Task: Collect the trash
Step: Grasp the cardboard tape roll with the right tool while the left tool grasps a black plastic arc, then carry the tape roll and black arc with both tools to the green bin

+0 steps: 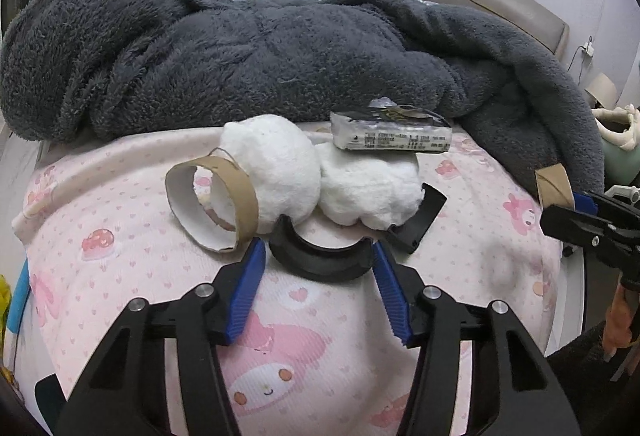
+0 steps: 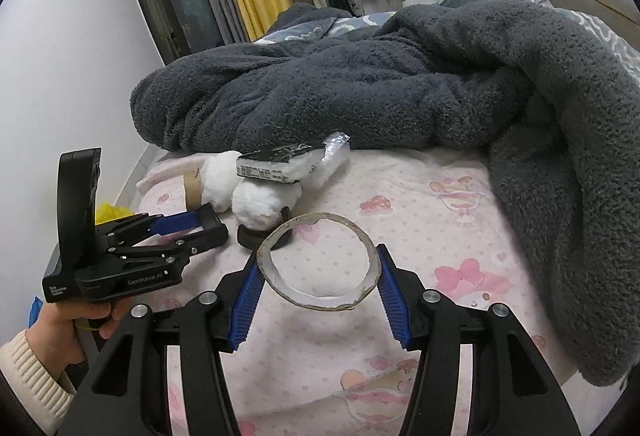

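In the left wrist view my left gripper (image 1: pixel 318 256) has its blue pads against the two ends of a black curved plastic piece (image 1: pixel 316 264) lying on the pink bedsheet. The right wrist view shows that gripper (image 2: pixel 202 226) with the piece (image 2: pixel 214 226) at its tips. My right gripper (image 2: pixel 318 276) is shut on a squashed cardboard tape ring (image 2: pixel 320 302), held above the sheet; it also shows at the right edge (image 1: pixel 572 202) with the ring (image 1: pixel 554 184). Behind lie a second cardboard ring (image 1: pixel 212 204), two white fluffy balls (image 1: pixel 276 164), a tissue packet (image 1: pixel 392 136) and another black piece (image 1: pixel 420 220).
A thick grey fleece blanket (image 1: pixel 240 48) is heaped across the bed behind the trash and hangs down on the right (image 2: pixel 560 176). A person's hand (image 2: pixel 68 320) holds the left gripper at the bed's left edge. Something yellow (image 2: pixel 110 212) sits below that edge.
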`<state>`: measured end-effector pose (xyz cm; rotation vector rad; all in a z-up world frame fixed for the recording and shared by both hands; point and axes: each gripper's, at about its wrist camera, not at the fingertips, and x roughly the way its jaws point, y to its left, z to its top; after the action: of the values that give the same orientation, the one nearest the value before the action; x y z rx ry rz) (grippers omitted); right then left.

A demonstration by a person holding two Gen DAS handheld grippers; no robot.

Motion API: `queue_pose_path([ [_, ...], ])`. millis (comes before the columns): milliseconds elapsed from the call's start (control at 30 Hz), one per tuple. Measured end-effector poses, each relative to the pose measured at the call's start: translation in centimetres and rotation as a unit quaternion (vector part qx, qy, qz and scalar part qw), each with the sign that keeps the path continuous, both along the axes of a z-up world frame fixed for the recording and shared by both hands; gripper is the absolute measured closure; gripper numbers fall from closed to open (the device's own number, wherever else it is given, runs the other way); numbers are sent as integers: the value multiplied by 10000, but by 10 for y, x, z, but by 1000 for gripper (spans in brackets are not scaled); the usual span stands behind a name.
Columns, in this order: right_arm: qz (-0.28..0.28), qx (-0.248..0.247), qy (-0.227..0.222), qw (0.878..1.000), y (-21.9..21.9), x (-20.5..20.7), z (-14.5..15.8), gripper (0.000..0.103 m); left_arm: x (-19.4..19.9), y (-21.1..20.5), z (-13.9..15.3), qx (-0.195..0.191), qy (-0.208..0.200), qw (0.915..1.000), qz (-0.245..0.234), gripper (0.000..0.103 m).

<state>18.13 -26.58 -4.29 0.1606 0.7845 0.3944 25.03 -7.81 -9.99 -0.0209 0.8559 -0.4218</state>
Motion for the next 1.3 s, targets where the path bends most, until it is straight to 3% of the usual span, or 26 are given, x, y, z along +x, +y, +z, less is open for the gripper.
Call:
queue_pose_path([
  [167,9,-5,32,10000,0,0,-3,48,3,1,-1,-61,26,10000,32,40],
  [300,17,-12,44,10000,2,0,-3,48,5,0,-2,-85,72,9999,5,48],
  [500,65,44,8,10000,10,1,3,48,1,5,2,-103,31,9999,124,52],
  [833,247,117,-127,9995,39,-1,20,48,-24,33,31,-206,-242,9992,239,54],
  [1300,749,121,-268,9968,109,-6,43,48,-56,100,43,-84,-240,9966,785,56],
])
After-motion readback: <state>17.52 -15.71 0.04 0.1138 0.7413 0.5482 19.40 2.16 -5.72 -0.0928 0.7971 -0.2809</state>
